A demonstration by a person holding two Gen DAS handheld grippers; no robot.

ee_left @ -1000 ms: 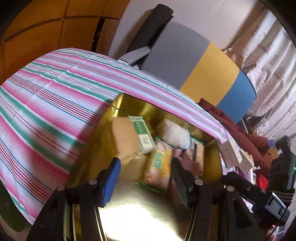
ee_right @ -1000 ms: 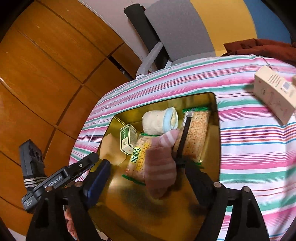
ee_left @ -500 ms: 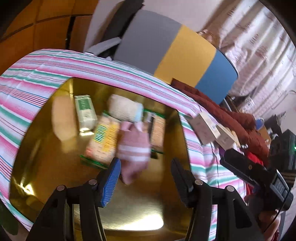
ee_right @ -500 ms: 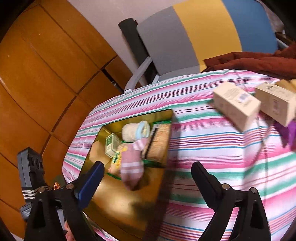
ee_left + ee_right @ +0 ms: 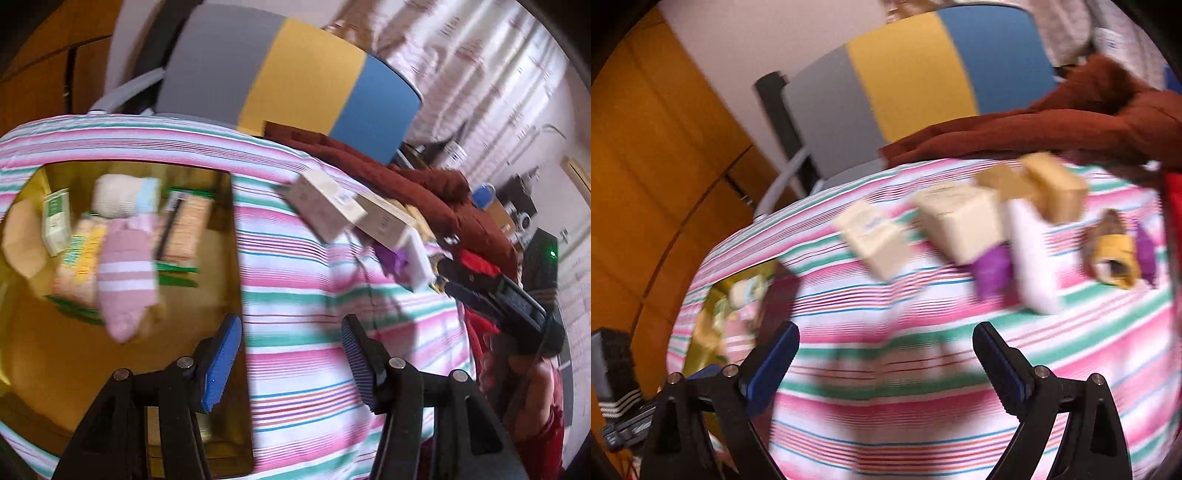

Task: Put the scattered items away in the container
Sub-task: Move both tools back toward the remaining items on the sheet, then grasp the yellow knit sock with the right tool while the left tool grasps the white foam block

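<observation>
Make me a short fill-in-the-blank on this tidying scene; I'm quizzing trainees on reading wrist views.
1. The pink sock lies inside the ____ container.
2. The cream boxes rest on the ____ tablecloth.
3. Between the fingers of the right gripper there is ____.
4. Behind the table stands a chair coloured grey, yellow and ____.

Missing words: gold; striped; nothing; blue

Looks like somebody's lived-in room at home: a worktop under a pink-and-green striped cloth [image 5: 332,295], a grey, yellow and blue chair [image 5: 295,74] pushed up behind it, patterned curtains [image 5: 480,74], wooden panelling [image 5: 646,147], and a dark red jacket [image 5: 1071,122] dumped along the far edge.
</observation>
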